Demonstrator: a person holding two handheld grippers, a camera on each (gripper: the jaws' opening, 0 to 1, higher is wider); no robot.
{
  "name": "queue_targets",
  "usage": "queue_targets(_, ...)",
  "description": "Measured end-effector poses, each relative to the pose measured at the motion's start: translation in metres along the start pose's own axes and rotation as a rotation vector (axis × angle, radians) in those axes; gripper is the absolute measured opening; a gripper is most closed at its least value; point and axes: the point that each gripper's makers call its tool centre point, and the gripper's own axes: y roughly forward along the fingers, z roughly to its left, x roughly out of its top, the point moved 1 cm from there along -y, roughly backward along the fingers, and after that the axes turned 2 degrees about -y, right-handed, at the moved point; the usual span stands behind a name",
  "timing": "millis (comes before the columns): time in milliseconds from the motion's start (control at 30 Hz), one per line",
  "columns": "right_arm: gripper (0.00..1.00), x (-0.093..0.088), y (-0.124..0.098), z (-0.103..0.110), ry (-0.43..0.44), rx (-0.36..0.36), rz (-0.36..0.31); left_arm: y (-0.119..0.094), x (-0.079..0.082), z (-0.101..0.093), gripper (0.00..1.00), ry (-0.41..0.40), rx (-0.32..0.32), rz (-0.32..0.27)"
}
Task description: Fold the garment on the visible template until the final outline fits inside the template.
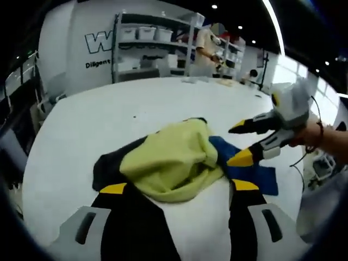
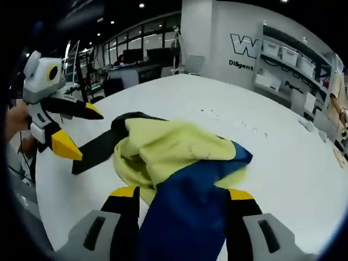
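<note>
A crumpled garment lies bunched on the white table [image 1: 109,119]. Its yellow-green part [image 1: 174,160] is on top, with black fabric [image 1: 109,166] to one side and blue fabric [image 1: 255,174] to the other. My left gripper [image 1: 179,187] is open, its jaws spread just short of the yellow-green heap. From the right, my right gripper [image 1: 238,144] reaches in open, with its tips over the blue edge. In the right gripper view the blue fabric [image 2: 190,190] runs between the spread jaws of my right gripper [image 2: 181,193]. The left gripper [image 2: 81,130] hovers open beside the black fabric [image 2: 100,147].
Shelving with white bins [image 1: 147,35] stands beyond the table's far edge, and a person [image 1: 209,46] is working there. A hand [image 1: 321,138] holds the right gripper. Desks and chairs [image 2: 136,65] stand past the other side. Bare table surface [image 2: 261,109] surrounds the garment.
</note>
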Motion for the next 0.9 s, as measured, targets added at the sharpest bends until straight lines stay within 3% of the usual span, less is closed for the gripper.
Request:
queue_targets(333,0.31,-0.012,0.007,0.014,-0.027,0.005,0.009,0.015,-0.012,-0.032,0.47,0.051,-0.063,-0.003)
queue_targets(467,0.19,-0.016,0.012,0.017,-0.066,0.007,0.02,0.025,-0.014,-0.042,0.42,0.079,-0.071,-0.004)
queue_targets(633,0.11,-0.022,0.016,0.016,-0.101,0.002,0.038,0.041,-0.015,-0.052,0.38,0.12,-0.086,0.01)
queue_targets(733,0.0,-0.021,0.014,0.011,-0.112,-0.014,0.032,0.053,-0.015,-0.055,0.3,0.148,-0.092,0.011)
queue_targets(900,0.0,-0.022,0.009,0.005,-0.121,-0.023,0.032,0.068,-0.016,-0.063,0.25,0.155,-0.109,0.024)
